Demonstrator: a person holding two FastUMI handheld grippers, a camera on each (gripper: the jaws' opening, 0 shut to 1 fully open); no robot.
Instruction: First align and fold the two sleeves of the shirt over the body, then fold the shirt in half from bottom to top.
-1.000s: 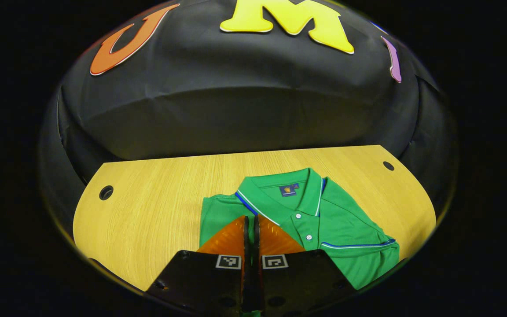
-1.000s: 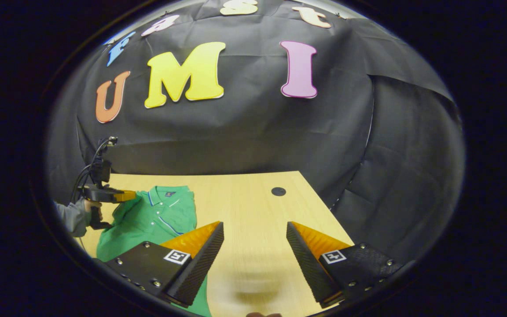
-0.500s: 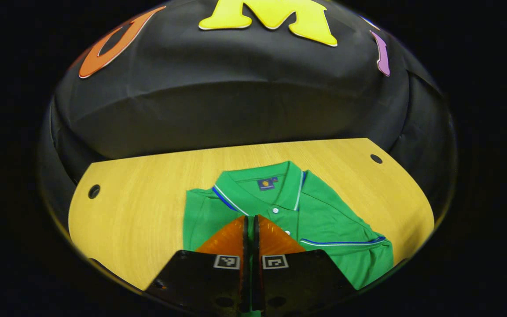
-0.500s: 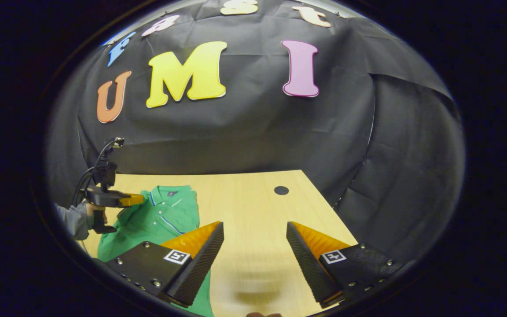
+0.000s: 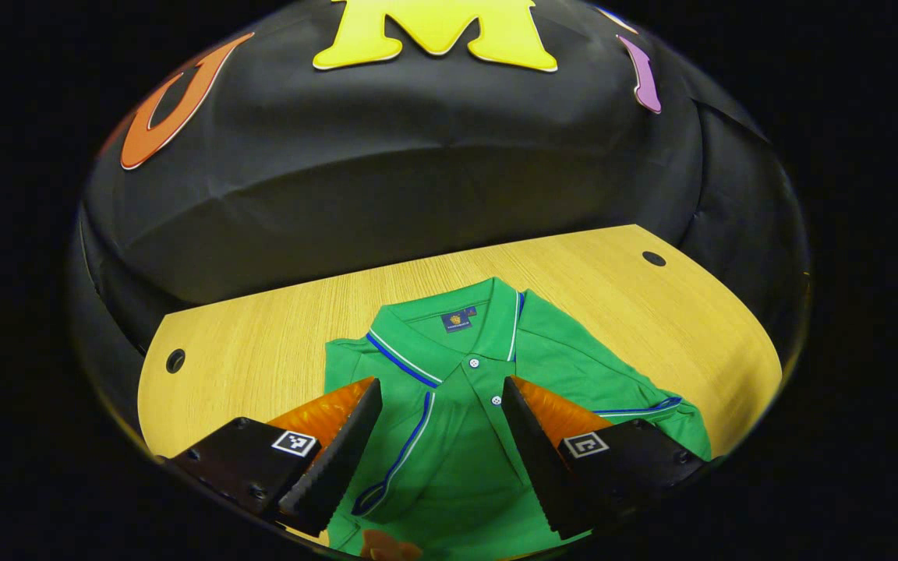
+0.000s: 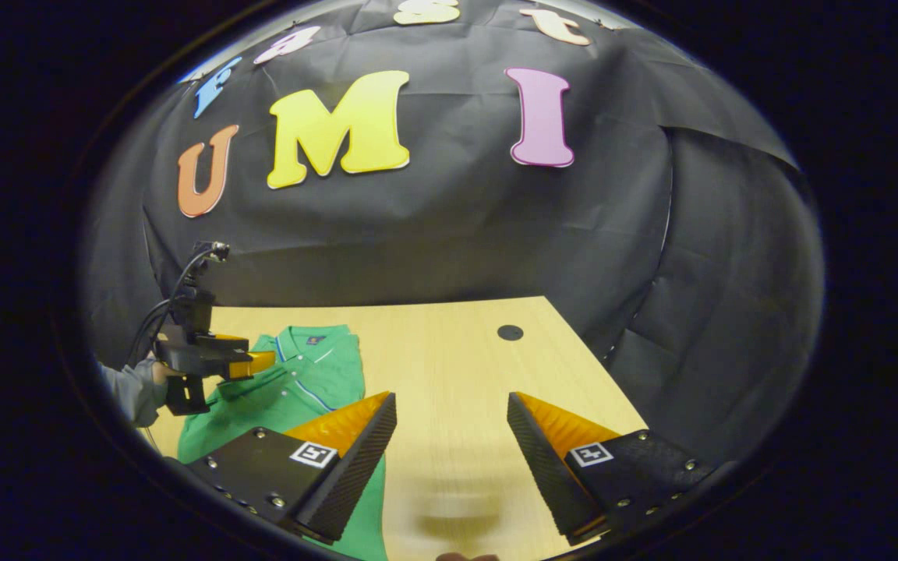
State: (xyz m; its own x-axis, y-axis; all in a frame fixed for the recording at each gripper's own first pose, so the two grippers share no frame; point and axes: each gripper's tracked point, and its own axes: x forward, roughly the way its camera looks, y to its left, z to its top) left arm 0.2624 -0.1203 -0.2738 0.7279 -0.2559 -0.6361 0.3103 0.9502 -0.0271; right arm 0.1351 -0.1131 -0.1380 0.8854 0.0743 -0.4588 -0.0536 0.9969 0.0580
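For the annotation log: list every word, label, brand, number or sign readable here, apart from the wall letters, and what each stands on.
No text can be read.
Neck label inside the collar of the green shirt: a small dark patch with an emblem, too small to read.
Square black-and-white markers on the left gripper and the right gripper: coded patterns, no words.
Table: no writing.

No text can be made out on the things in either view. The shirt (image 5: 496,366) carries a small dark neck label (image 5: 458,319) inside its collar, with a tiny gold mark too small to make out; in the right gripper view the same label (image 6: 314,340) is only a dark speck. Square black-and-white coded markers sit on the left gripper (image 5: 440,446) and on the right gripper (image 6: 450,460), one on each of the fingers (image 5: 295,442) (image 6: 313,453); they bear patterns, not letters or numbers.
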